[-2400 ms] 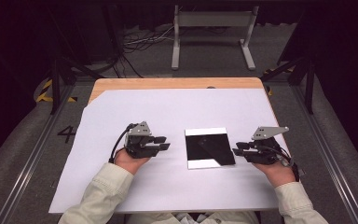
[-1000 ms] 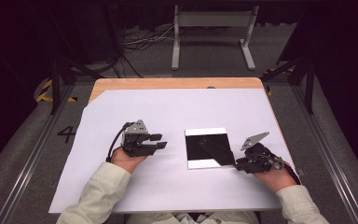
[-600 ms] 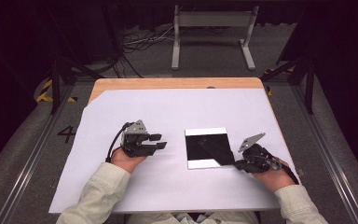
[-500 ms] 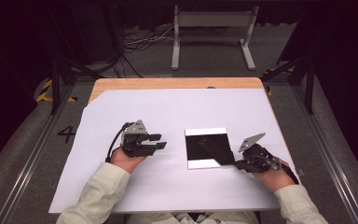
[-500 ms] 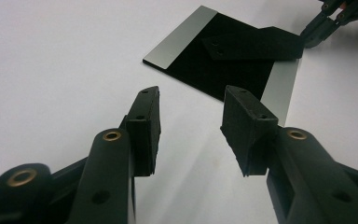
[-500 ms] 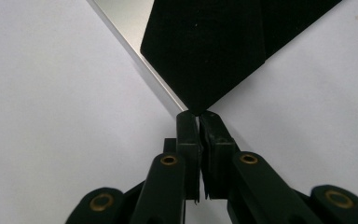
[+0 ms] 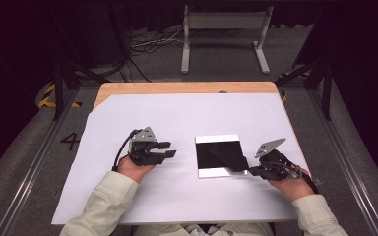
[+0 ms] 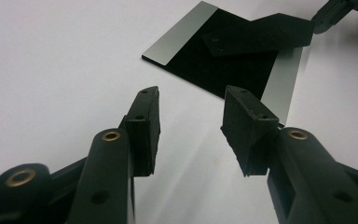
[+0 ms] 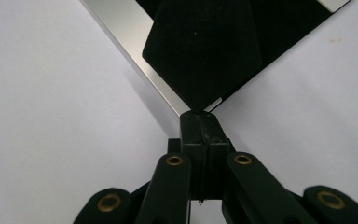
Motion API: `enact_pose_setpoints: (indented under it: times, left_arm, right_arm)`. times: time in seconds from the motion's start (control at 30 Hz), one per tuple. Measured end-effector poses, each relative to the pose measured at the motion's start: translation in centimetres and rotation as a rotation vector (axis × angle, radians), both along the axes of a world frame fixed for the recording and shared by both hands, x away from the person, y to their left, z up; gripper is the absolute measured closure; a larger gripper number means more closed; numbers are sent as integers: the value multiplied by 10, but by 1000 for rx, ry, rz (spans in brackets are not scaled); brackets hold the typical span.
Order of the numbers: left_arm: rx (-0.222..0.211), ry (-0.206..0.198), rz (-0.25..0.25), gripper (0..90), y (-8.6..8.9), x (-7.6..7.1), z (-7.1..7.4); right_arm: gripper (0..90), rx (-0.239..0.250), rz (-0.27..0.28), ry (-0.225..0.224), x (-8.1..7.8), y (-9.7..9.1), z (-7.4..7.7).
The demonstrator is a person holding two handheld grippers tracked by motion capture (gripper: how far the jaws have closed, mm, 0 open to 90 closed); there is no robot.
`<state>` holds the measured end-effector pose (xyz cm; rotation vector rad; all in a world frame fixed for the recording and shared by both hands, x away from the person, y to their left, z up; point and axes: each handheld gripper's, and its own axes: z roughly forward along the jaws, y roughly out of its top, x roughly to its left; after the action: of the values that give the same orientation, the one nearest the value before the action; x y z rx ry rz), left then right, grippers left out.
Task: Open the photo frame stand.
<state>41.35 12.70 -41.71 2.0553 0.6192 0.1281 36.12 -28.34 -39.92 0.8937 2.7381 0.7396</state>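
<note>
High view: left tongs [image 7: 167, 150] rest low on the white sheet [image 7: 128, 118] covering the surface [image 7: 177, 88], jaws spread, nothing between them. A black cable loops from them back toward the sleeve [image 7: 103, 206]. Right of these tongs, apart from them, lies a square panel [image 7: 220, 155], black in the middle with pale strips on its far and near edges. Right tongs [image 7: 250, 171] sit at the panel's near right corner, jaws clenched on a thin black flap [image 7: 229, 155] that lies slanted across the panel. Grey three-cornered plate on top of the right tongs tilts up. Beyond the surface: a grey metal stand [image 7: 224, 34], loose cables [image 7: 150, 44] on the floor, rails on both sides, a "4" mark [image 7: 70, 141] on the floor left of the sheet.

Left gripper view: tongs [image 8: 189, 123] released, clear gap, white sheet visible through it. Panel [image 8: 205, 65] lies ahead and a bit right, not touching the jaws. Flap [image 8: 261, 37] is lifted over it, held at its far end by the other tongs [image 8: 328, 14]. Nothing blocks the way between jaws and panel.

Right gripper view: tongs [image 9: 199, 122] shut tight on the flap's [image 9: 200, 51] pointed corner. Flap spreads ahead and hides most of the panel [image 9: 135, 32]; one silver strip shows to the left. White sheet on both sides.
</note>
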Motion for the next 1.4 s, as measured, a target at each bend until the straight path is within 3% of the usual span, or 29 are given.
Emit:
enact_pose_setpoints:
  times: [0.3, 0.33, 1.03, 1.4]
  left_arm:
    - [3, 1, 0, 567, 0, 0, 0]
    - [2, 3, 2, 567, 0, 0, -1]
    - [7, -1, 0, 567, 0, -1, -1]
    - [5, 7, 4, 567, 0, -1, -3]
  right_arm:
    - [900, 81, -16, -38, -2, -3, 10]
    - [900, 111, -21, -45, -2, -4, 11]
    - [900, 376, -93, -131, -3, -6, 17]
    - [900, 392, -86, -158, -4, -4, 17]
